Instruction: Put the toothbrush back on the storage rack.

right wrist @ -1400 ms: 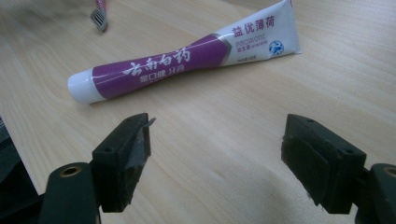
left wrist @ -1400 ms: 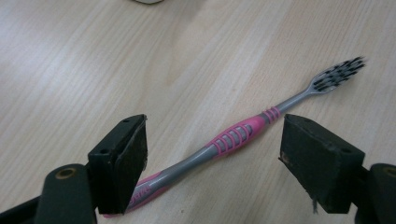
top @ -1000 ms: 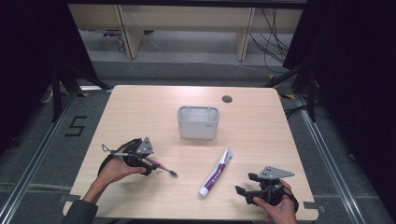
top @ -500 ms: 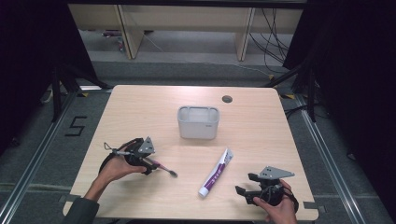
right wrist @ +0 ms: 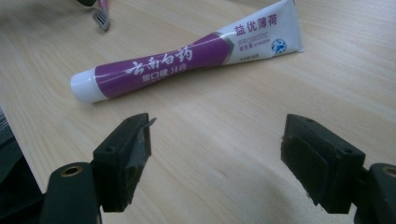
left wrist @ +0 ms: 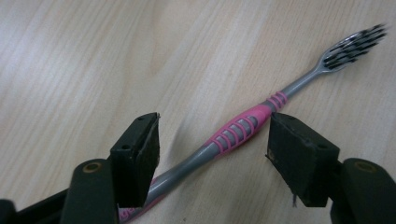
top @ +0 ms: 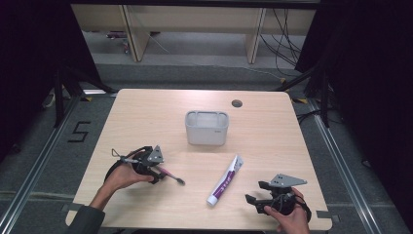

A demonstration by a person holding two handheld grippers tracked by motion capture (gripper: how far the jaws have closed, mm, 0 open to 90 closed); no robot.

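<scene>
A pink and grey toothbrush (left wrist: pixel 243 128) lies flat on the wooden table (top: pixel 146 122), bristles pointing away from me. My left gripper (left wrist: pixel 212 135) is open, one jaw on each side of the brush handle, neither touching it. From above, the left gripper (top: pixel 158 174) sits at the front left with the toothbrush (top: pixel 171 176) sticking out to its right. A purple and white toothpaste tube (right wrist: pixel 187 58) lies just ahead of my open right gripper (right wrist: pixel 217 144), cap to the left. From above, the toothpaste tube (top: pixel 225 180) lies left of the right gripper (top: pixel 255 191).
A grey rectangular holder (top: pixel 207 127) stands upright at the table's middle, behind both items. A small round hole (top: pixel 237 103) is in the tabletop near the back edge. Dark floor and metal rails surround the table.
</scene>
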